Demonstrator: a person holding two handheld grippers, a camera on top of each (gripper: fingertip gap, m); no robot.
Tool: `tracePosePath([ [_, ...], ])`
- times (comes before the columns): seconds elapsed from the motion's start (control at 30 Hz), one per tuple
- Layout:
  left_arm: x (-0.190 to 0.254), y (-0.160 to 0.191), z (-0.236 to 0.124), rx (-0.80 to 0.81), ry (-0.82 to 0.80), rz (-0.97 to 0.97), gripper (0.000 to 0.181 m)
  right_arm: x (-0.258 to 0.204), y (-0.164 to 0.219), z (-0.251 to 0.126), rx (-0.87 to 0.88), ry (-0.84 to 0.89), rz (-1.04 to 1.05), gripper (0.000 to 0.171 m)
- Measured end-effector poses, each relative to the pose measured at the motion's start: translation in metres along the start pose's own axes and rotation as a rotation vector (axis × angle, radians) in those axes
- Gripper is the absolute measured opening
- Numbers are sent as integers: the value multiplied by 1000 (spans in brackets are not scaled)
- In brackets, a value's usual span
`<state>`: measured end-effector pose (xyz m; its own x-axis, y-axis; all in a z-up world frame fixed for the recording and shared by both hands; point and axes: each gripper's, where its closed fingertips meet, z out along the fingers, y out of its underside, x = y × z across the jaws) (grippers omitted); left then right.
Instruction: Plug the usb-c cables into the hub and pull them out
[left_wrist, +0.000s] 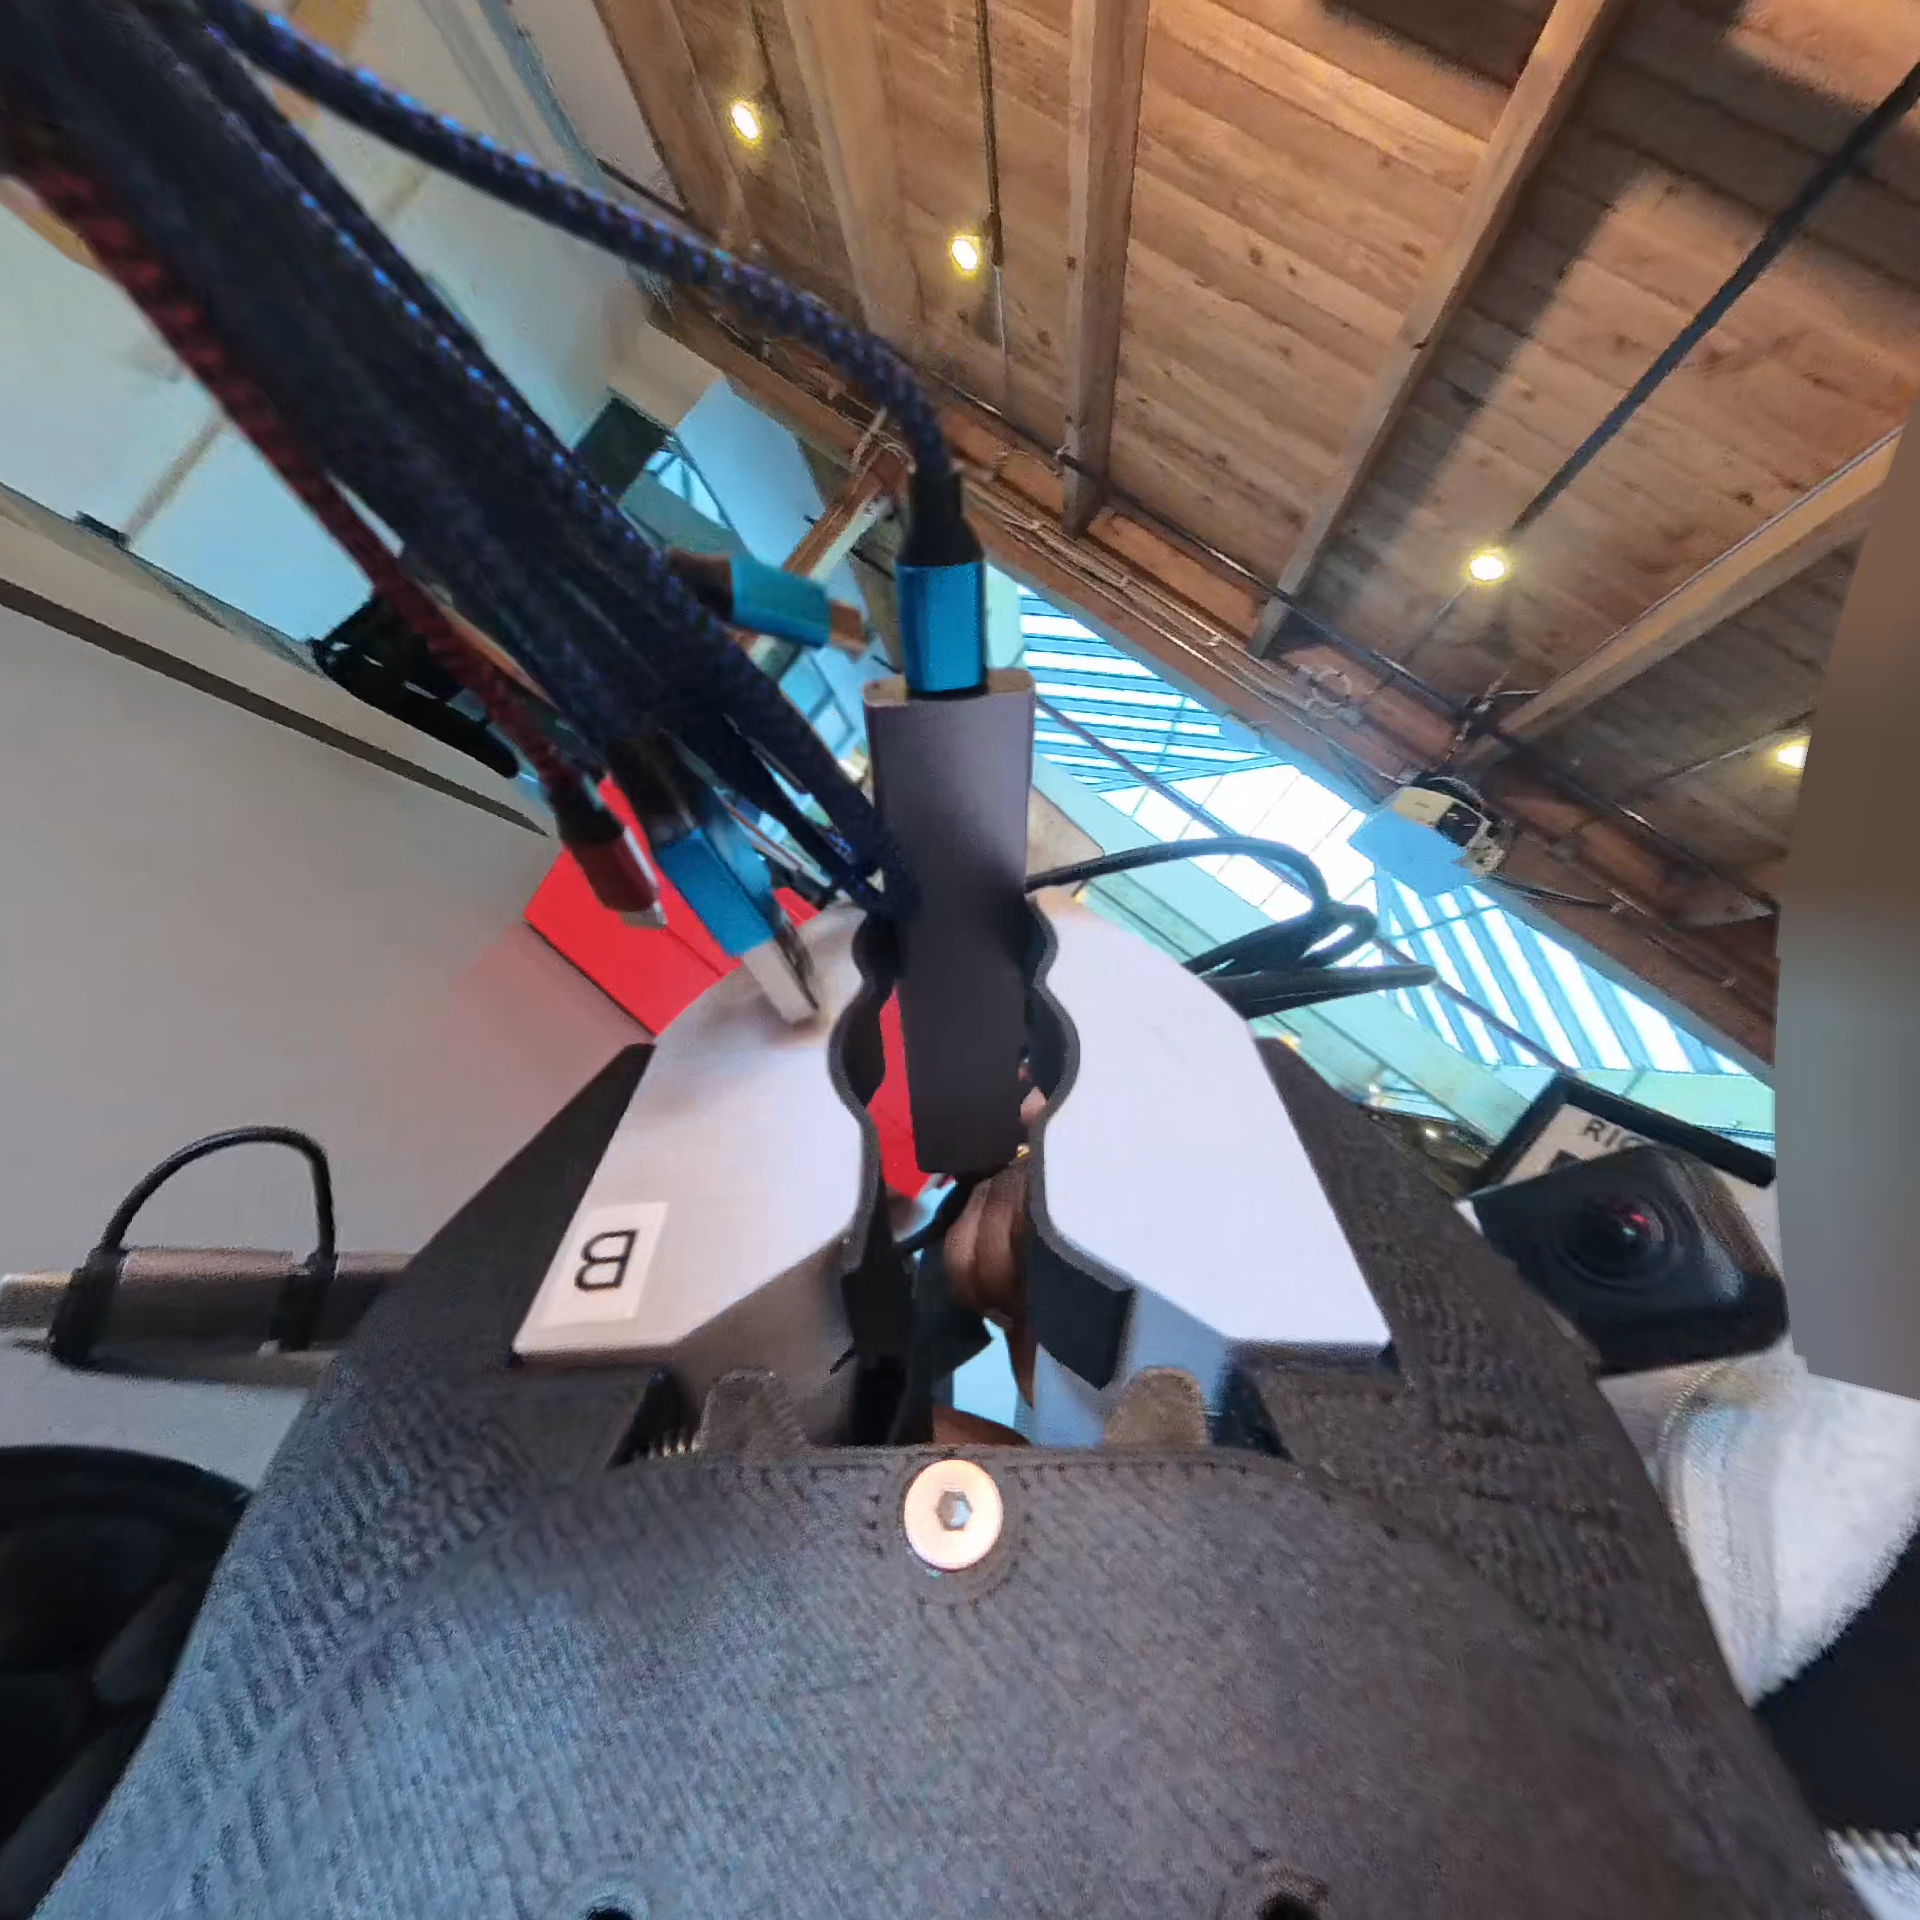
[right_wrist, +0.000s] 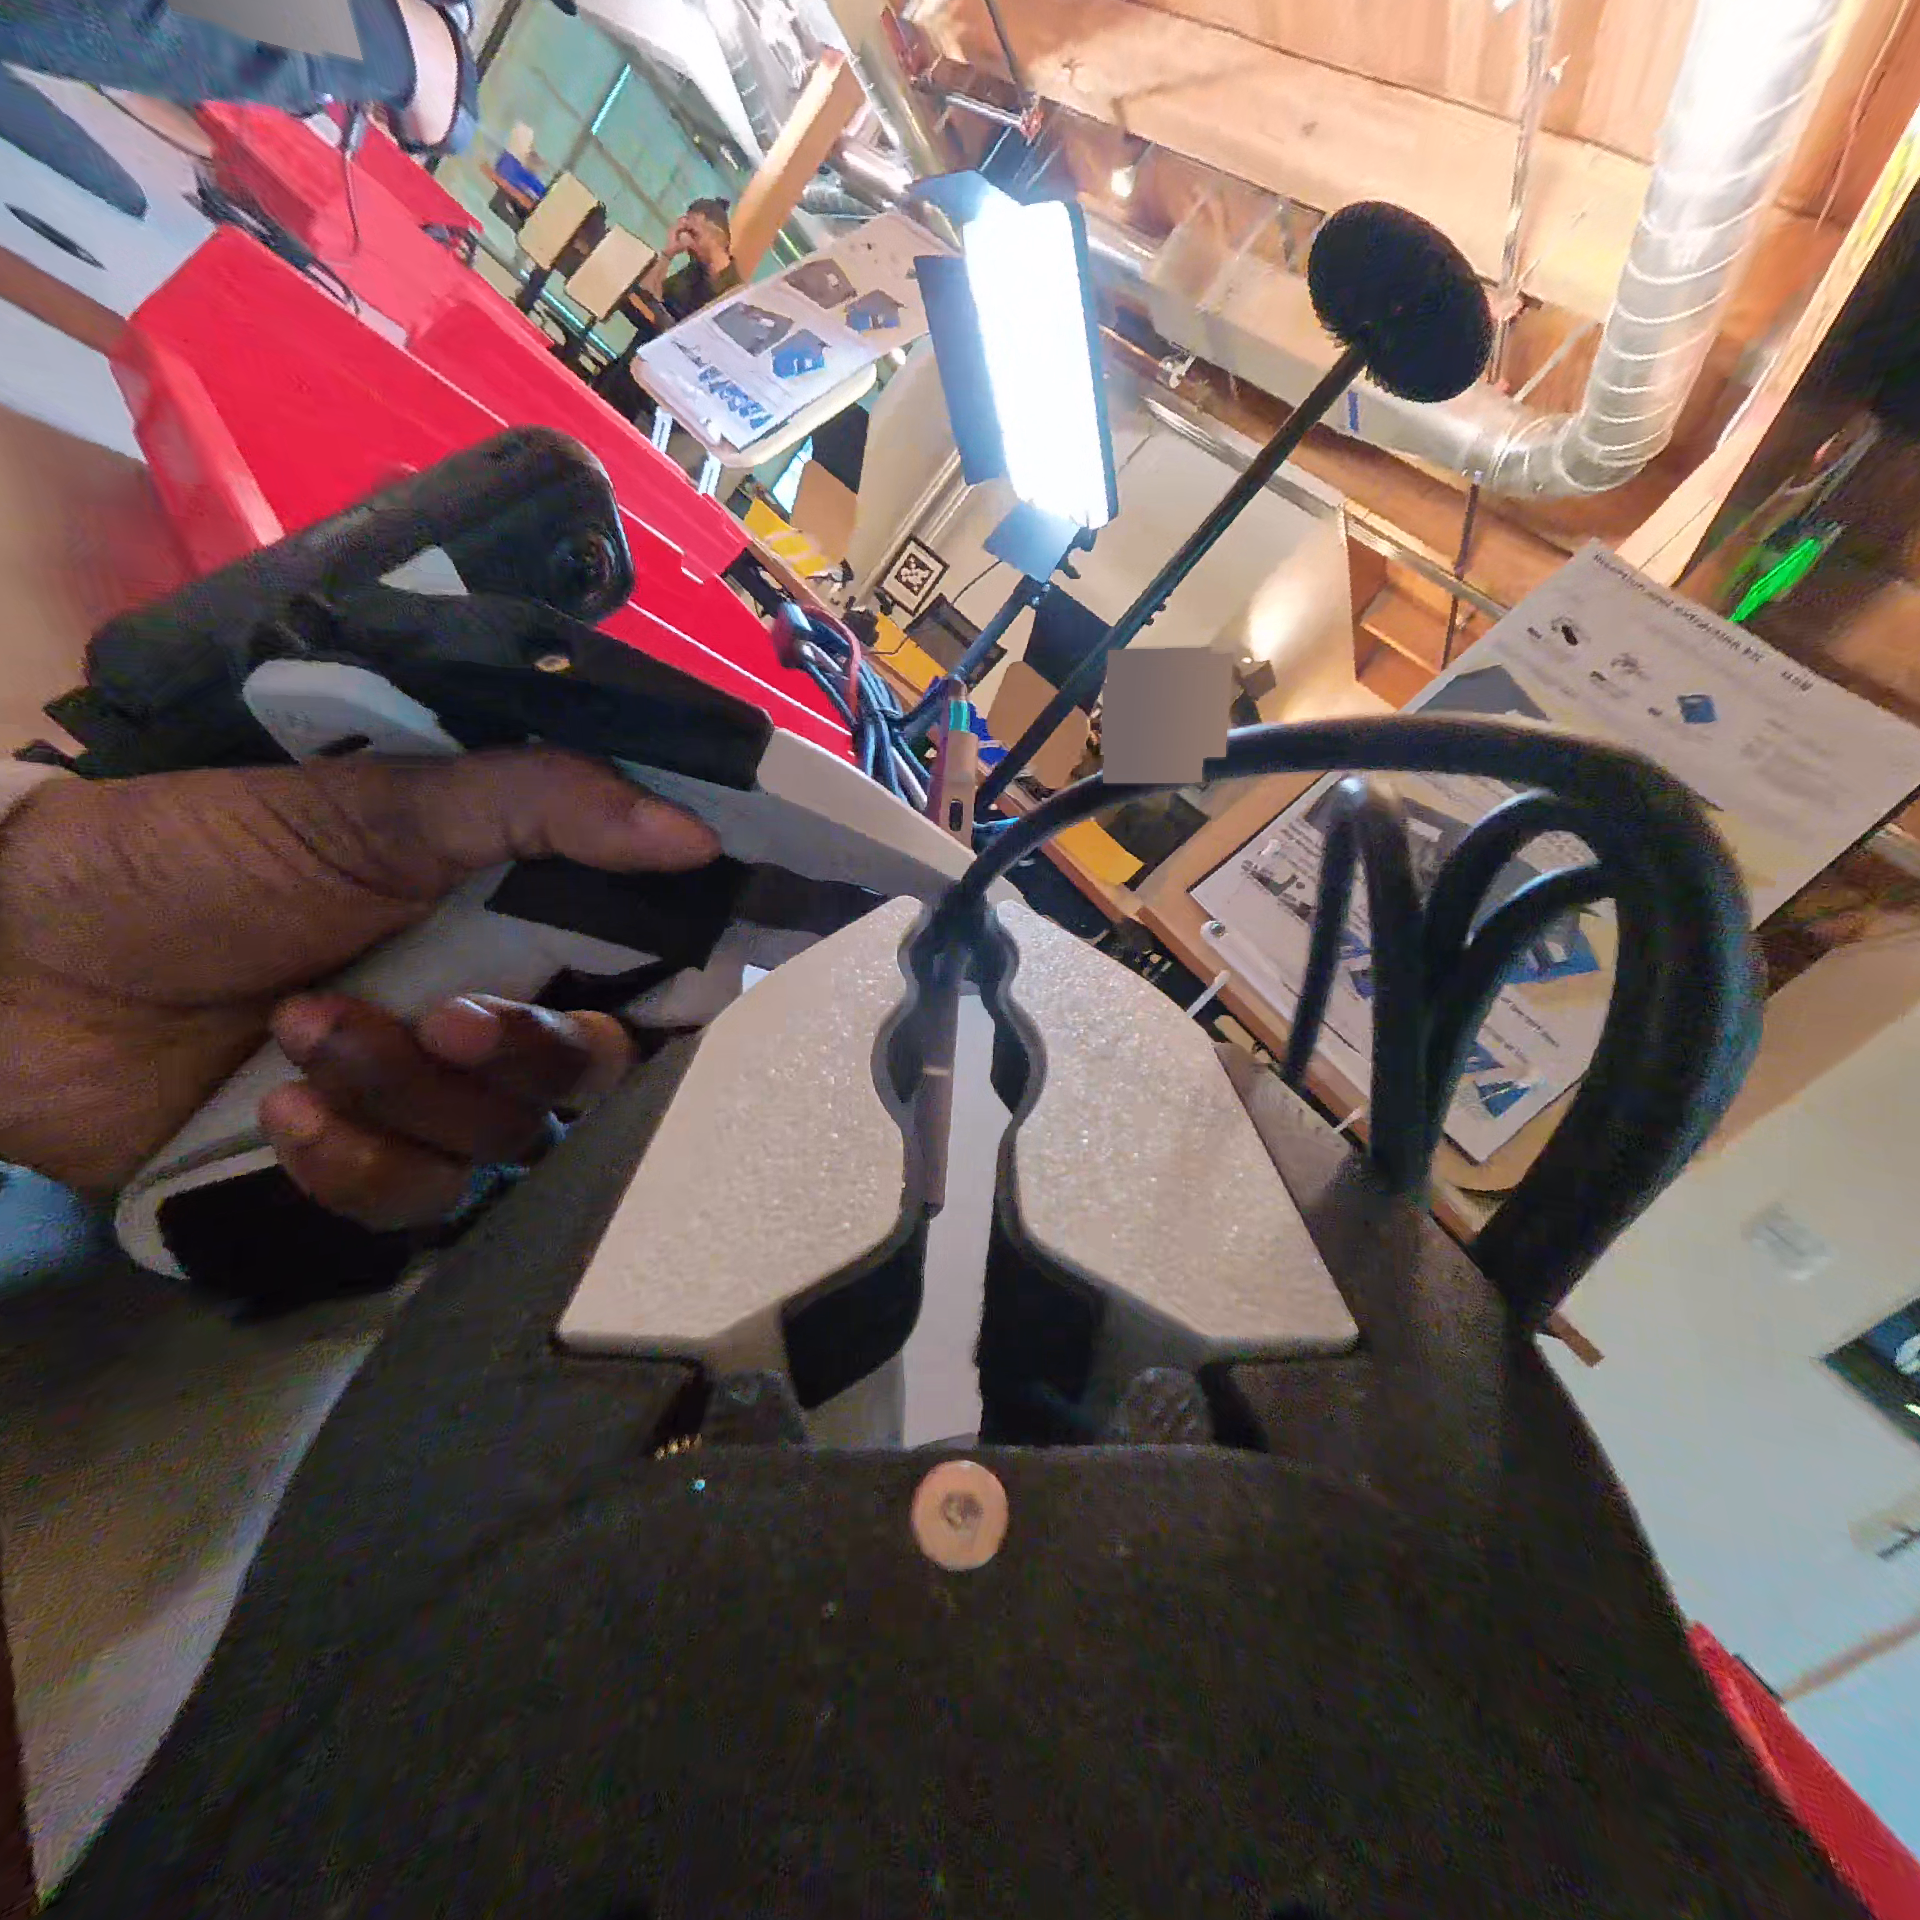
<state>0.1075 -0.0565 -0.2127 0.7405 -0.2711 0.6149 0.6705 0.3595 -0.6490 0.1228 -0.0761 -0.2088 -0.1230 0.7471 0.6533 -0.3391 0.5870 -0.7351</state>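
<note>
I am holding the hub (left_wrist: 961, 935) upright in my left gripper (left_wrist: 954, 997), fingers pinching its grey body on both flat sides, port end pointing away from the camera so the sockets are staying reachable. One blue-shelled usb-c plug (left_wrist: 940, 623) is sitting in the top port, its braided cable (left_wrist: 582, 208) arcing off to the upper left. The other braided cables (left_wrist: 395, 499) are hanging bunched to the left, a red plug (left_wrist: 618, 873) and a blue plug (left_wrist: 727, 894) dangling free just beside the hub.

My right gripper (right_wrist: 951, 987) is pressing together on a thin black cord (right_wrist: 1351, 748), apparently the hub's own lead (keeping it clear of the ports, I judge). The seated blue plug looks like the next thing to pull.
</note>
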Motion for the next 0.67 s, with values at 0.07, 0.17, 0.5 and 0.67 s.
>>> tracePosePath([
  [0.07,-2,0,-1,-9,4,-27,25,1,1,2,13,16,-33,10],
  [0.17,-3,1,-1,-23,12,-59,24,0,1,5,29,14,21,9],
  [0.5,-9,7,2,-71,-5,-106,25,2,4,5,29,-82,216,6],
  [0.67,-19,11,8,-88,-88,-91,29,10,9,5,-1,-74,292,5],
])
